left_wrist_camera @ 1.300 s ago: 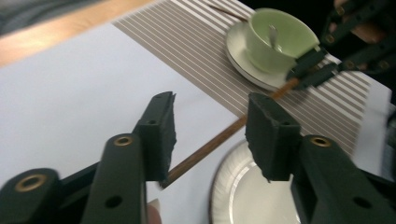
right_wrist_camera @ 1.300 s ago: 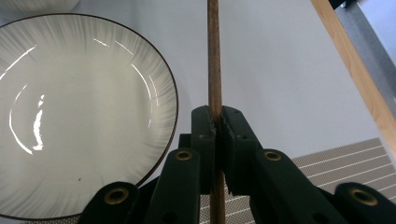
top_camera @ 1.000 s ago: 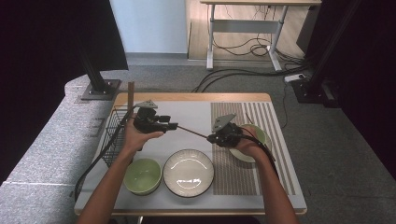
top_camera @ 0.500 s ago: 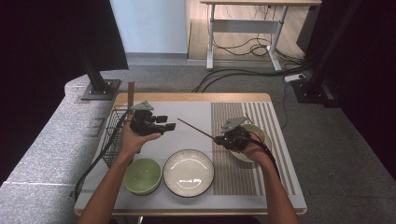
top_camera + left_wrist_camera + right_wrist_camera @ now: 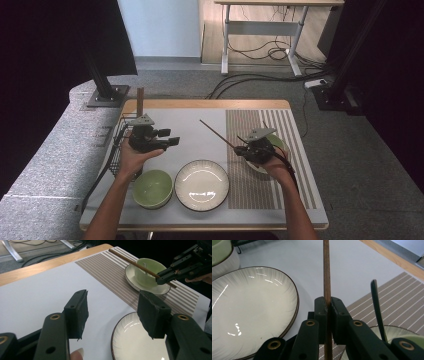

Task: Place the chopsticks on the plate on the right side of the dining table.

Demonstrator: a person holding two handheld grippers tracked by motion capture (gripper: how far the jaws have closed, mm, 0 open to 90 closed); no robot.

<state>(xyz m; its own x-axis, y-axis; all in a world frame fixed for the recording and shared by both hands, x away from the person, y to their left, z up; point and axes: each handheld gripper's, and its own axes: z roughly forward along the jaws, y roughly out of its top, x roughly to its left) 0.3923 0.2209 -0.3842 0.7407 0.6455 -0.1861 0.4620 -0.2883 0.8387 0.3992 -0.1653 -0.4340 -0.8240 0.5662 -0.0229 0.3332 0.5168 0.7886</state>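
Chopstick (image 5: 326, 270), thin brown wood, straight, pinched in right claw (image 5: 328, 303)

On the table (image 5: 210, 104), a white mat (image 5: 200, 125) lies left of a striped placemat (image 5: 250, 125). Near the front edge, a bowl (image 5: 152, 188) sits just left of a plate (image 5: 201, 184). A second bowl on a saucer (image 5: 146, 273) rests on the striped placemat. A wire rack (image 5: 119, 145) stands at the left edge.

Grey carpet (image 5: 165, 75); desk (image 5: 280, 2); cables (image 5: 260, 75)
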